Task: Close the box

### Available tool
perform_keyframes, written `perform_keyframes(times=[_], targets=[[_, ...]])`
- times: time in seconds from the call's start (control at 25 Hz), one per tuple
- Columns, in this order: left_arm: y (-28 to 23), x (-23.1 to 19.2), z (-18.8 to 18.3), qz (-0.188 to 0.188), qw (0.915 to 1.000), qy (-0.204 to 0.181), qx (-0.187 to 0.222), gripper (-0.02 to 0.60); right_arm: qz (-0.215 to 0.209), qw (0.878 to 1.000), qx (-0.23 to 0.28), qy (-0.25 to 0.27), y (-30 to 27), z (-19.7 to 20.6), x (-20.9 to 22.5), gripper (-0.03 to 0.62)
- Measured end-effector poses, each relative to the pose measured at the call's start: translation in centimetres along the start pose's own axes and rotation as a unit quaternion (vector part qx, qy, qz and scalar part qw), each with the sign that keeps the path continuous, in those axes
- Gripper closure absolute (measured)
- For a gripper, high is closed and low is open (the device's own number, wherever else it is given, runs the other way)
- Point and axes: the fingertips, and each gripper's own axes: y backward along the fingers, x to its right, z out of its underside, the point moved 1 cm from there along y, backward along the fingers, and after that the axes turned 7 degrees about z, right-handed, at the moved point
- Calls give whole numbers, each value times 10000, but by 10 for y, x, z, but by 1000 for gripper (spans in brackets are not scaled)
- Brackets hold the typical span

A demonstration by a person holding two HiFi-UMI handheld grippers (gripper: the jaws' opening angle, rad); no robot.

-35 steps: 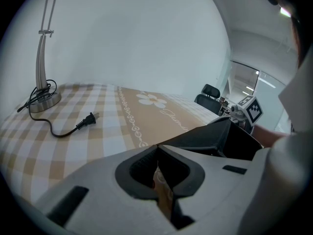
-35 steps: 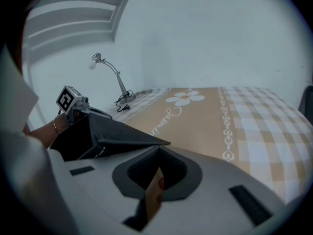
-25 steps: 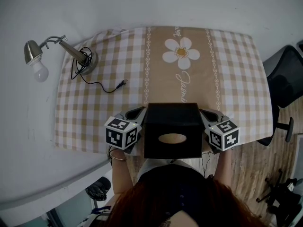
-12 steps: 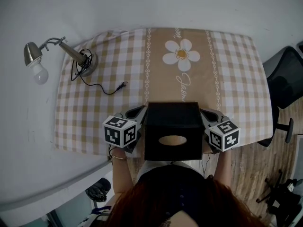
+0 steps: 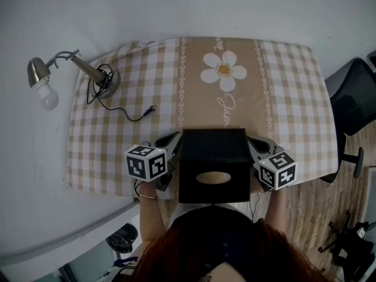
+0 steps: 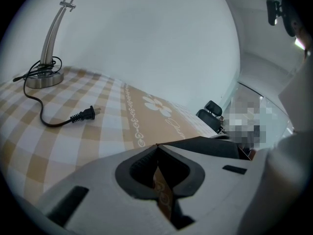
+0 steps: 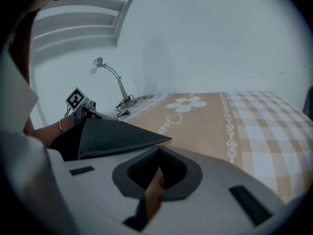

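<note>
Looking down from the head view, the black box (image 5: 212, 163) sat at the near edge of the table (image 5: 117, 134), on the near end of the tan runner with the daisy print, just in front of the person. Its top panel lay flat and covered the box. An oval slot (image 5: 212, 177) in the top showed tan, but the contents weren't readable. The left gripper (image 6: 156, 148) flanked the box's left side and the right gripper (image 7: 157, 150) its right side, both close against the walls. Neither had the box between its jaws. Each pair of jaws was pressed together to a slit, with a thin tan sliver (image 6: 163, 192) in the seam; couldn't tell what it was. A lamp (image 5: 70, 69) and a loose plug (image 5: 151, 107) sat far left on the cloth, well apart from the box.
</note>
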Motion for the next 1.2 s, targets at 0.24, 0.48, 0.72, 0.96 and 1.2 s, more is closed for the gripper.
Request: perform_keyframes(times=[0.24,0.48,0.72,0.96,1.2], targets=[[1,1,-9,57,9998,72,184,554,76,9999,103,-38,-1,-6,5,577],[4,4,-21,-4,9994,-30,338,554,121,9997,217,-70,3,-16,9,577],[7,7,-30,27,9986,14,536,554,150,9994,296,-32,5,-23,9,577],[14,14,-42,97,9968,13,791,555,183,9989,428,-41,11,-33,8,577],[20,21,-50,-15,9957,-246,897,555,291,9982,514,82,17,-40,7,577]])
